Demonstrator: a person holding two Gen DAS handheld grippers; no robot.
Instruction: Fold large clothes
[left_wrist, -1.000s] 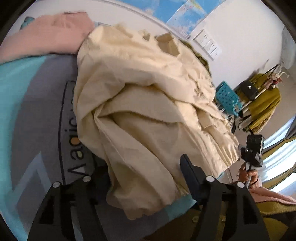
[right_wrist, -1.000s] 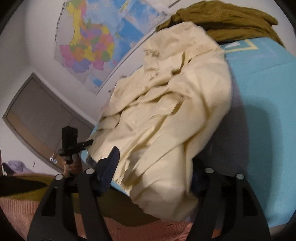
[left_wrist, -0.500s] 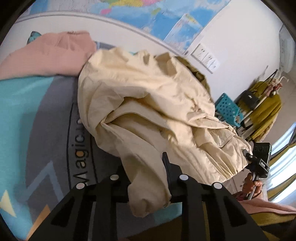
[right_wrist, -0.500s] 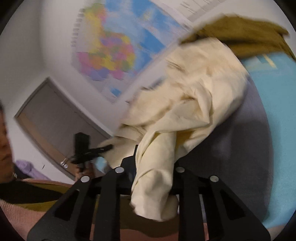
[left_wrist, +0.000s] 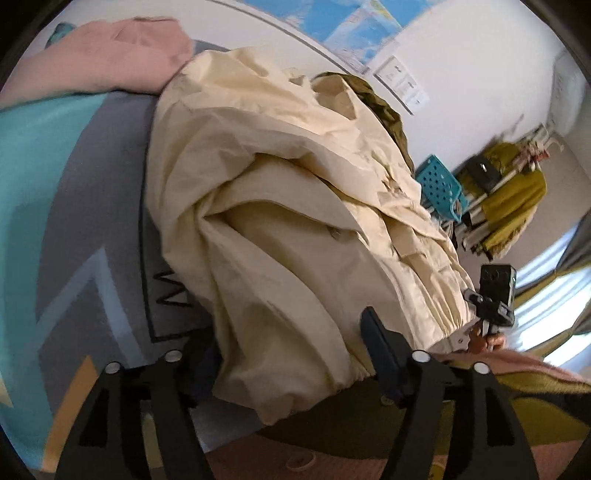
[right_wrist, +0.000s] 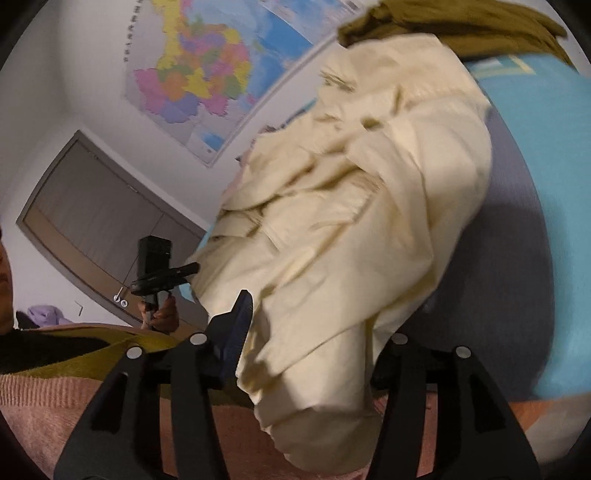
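A blue-and-grey mat (left_wrist: 66, 192) fills the left of the left wrist frame, the crumpled cream jacket (left_wrist: 295, 206) heaped on it across the centre, its hem draped between the spread left tongs (left_wrist: 284, 347), while the right tongs (right_wrist: 317, 332) likewise stand apart around it.

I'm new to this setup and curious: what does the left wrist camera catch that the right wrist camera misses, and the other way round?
Only the left wrist view shows the pink garment, the teal basket and the clothes rack. Only the right wrist view shows the colourful wall map and the grey door. Both show the cream jacket bunched on the mat, with the olive garment behind it. The left gripper and right gripper each stand open around the hem.
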